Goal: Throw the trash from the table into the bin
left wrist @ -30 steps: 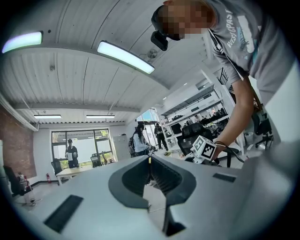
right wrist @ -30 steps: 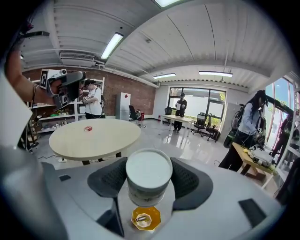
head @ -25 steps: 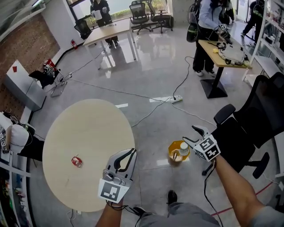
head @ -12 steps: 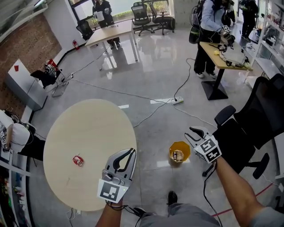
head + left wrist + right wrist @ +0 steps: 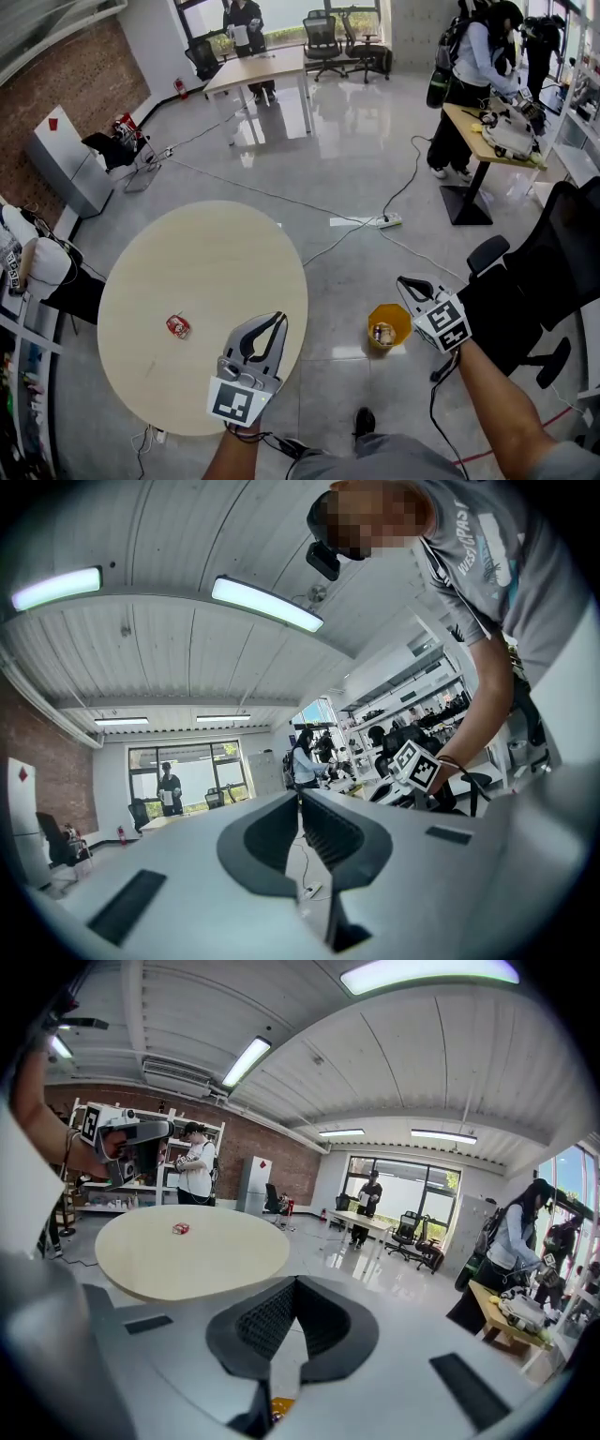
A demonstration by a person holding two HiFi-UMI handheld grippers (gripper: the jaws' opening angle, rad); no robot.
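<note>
Glossy grey floor is seen around a round table (image 5: 211, 272). The left gripper (image 5: 279, 319) is held over the table's edge at five o'clock, jaws pressed together on nothing. The right gripper (image 5: 405, 282) is held above the floor, jaws likewise closed and empty. A yellow bin (image 5: 372, 321) is found just beside it, at its seven o'clock, with something inside. Red trash (image 5: 178, 326) is seen on the table, at nine o'clock from the left gripper, well apart from the bin.
</note>
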